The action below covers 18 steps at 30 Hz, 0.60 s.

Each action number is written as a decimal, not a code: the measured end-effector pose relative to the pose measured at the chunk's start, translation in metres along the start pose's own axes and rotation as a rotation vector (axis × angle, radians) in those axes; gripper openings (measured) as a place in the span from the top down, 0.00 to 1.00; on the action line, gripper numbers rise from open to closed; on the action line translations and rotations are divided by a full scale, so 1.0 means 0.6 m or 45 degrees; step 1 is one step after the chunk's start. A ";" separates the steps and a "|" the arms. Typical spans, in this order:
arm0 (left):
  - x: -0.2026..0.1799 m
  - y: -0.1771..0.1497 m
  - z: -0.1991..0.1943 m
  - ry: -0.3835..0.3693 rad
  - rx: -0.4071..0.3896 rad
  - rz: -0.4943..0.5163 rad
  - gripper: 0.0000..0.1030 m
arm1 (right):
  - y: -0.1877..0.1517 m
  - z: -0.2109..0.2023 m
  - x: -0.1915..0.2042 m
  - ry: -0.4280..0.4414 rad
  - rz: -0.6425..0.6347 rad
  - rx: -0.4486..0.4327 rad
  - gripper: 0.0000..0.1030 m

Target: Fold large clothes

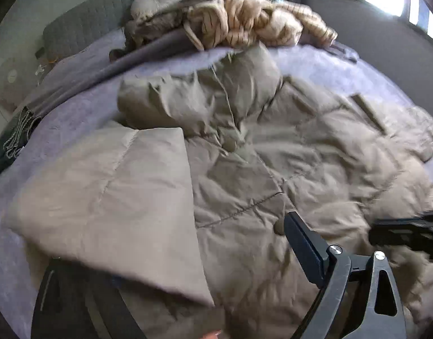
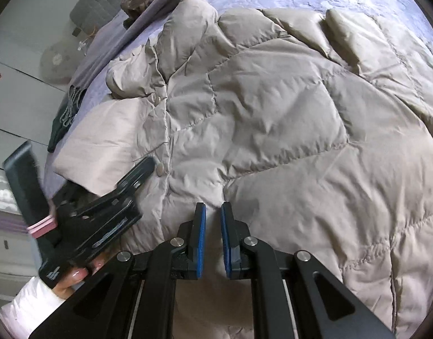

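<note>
**Inspector:** Starting with the left wrist view: the puffer coat (image 1: pixel 244 155) lies spread over the lilac bedsheet (image 1: pixel 75 118), one panel or sleeve folded over at its left side. The left gripper (image 1: pixel 171 254) stands wide open with nothing between its fingers; one finger is sharp, the other a dark blur at lower left. A heap of tan striped cloth (image 1: pixel 253 25) and a round cushion (image 1: pixel 154 1) sit well apart at the headboard end.

**Assistant:** And the right wrist view?

**Inspector:** The right gripper (image 2: pixel 213 237) hovers over the coat's (image 2: pixel 273 113) lower middle, its blue pads nearly together. No fabric shows in the narrow gap, so it appears empty. This view alone shows the left gripper (image 2: pixel 86 163) from outside, held in a hand (image 2: pixel 75 278) with a white sleeve (image 2: pixel 27 305), beside the snap placket (image 2: pixel 159 169). The striped heap appears only in the left view in full.

**Assistant:** Risks?

**Inspector:** Neither tool holds the coat. In my judgement the slick, puffy shell may slip from a shallow pinch, and trapped air may spring a fold open. A nearly closed right gripper must reopen before it can take any hem. The left view is blurred; placement there is uncertain.
</note>
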<state>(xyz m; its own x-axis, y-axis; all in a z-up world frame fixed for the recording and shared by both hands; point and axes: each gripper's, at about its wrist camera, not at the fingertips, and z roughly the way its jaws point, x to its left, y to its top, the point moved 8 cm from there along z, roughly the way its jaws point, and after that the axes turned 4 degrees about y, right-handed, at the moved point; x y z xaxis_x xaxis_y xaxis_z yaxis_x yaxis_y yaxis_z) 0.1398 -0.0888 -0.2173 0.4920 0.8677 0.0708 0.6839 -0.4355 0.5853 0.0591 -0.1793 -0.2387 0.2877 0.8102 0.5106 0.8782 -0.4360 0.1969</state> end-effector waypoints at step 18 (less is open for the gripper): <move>0.453 -0.109 0.038 -0.430 0.195 -1.082 0.11 | -0.038 0.047 0.297 -0.377 -1.099 -0.145 0.29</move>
<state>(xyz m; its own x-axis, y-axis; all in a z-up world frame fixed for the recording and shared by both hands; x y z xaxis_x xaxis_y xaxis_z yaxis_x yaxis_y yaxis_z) 0.2410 0.1700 -0.2546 -0.0928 0.8048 -0.5863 0.9388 0.2669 0.2179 0.1008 -0.0142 -0.1757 -0.3503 0.9329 -0.0837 0.7953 0.3434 0.4996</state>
